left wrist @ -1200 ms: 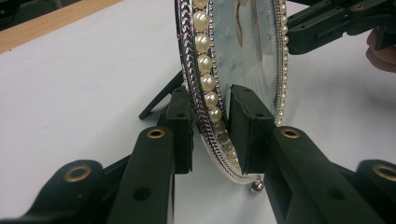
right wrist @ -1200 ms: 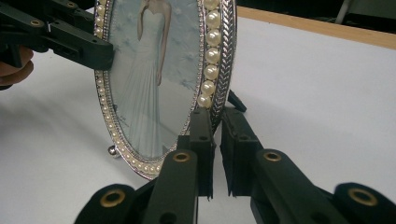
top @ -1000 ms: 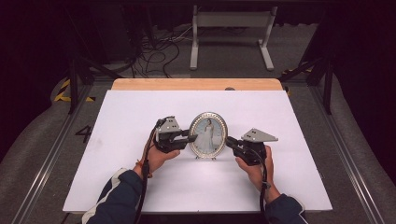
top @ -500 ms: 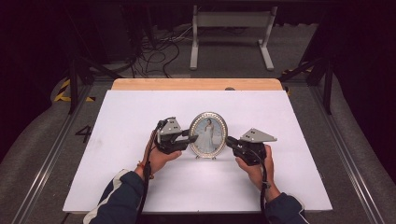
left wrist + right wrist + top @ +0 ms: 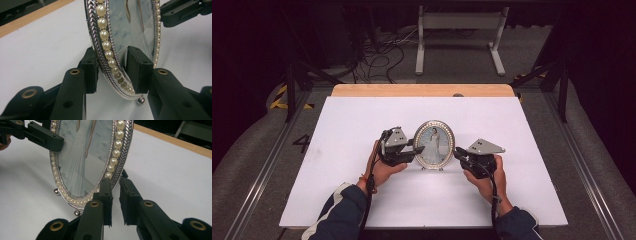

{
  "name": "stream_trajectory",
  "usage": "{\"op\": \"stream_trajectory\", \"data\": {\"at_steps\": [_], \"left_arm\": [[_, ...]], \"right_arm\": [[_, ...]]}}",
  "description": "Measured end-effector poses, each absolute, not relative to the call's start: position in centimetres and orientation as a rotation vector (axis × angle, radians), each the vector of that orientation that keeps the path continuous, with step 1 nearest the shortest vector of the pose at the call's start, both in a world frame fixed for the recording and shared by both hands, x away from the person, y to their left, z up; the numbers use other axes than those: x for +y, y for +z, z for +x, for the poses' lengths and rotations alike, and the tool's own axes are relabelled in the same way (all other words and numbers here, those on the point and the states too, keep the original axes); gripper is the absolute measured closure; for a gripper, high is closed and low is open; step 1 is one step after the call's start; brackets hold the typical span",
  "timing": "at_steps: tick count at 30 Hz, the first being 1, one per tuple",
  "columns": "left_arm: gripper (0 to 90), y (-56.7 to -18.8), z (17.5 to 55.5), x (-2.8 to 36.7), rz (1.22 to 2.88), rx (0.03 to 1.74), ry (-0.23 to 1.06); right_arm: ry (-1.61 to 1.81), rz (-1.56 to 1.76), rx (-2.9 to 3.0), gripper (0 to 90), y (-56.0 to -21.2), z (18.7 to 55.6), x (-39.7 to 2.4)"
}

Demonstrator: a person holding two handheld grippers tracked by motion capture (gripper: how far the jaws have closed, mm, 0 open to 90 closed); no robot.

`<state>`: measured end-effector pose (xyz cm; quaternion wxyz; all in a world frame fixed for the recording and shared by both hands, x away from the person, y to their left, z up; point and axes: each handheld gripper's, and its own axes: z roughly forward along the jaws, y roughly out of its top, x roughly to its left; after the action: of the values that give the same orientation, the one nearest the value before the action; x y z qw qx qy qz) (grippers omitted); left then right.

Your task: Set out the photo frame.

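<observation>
An oval picture frame [image 5: 434,144] with a pearl-and-silver rim stands upright on its small feet at the middle of the white table. My left gripper [image 5: 418,150] reaches in from the left. In the left gripper view its jaws [image 5: 113,53] straddle the frame's [image 5: 107,45] rim; they have just been opening, and a gap shows between rim and pads. My right gripper [image 5: 458,152] comes in from the right. Its pads [image 5: 115,182] sit close against the frame's [image 5: 82,157] other rim, the jaws having just eased apart slightly.
The white tabletop [image 5: 362,115] has a wooden strip [image 5: 422,90] along its far edge. Beyond it a metal stand [image 5: 459,30] and loose cables [image 5: 382,50] lie on the dark floor. Rails run along both sides of the table.
</observation>
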<state>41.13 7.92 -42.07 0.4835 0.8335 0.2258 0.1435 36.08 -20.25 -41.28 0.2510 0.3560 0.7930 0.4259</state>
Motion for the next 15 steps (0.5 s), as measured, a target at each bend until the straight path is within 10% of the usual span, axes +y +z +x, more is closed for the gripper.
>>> {"op": "stream_trajectory", "data": {"at_steps": [15], "left_arm": [[50.6,-42.05,40.72,8.29,2.062,0.544,0.388]], "right_arm": [[1.128,0.989,2.147,64.2,-41.31,36.12,-20.30]]}}
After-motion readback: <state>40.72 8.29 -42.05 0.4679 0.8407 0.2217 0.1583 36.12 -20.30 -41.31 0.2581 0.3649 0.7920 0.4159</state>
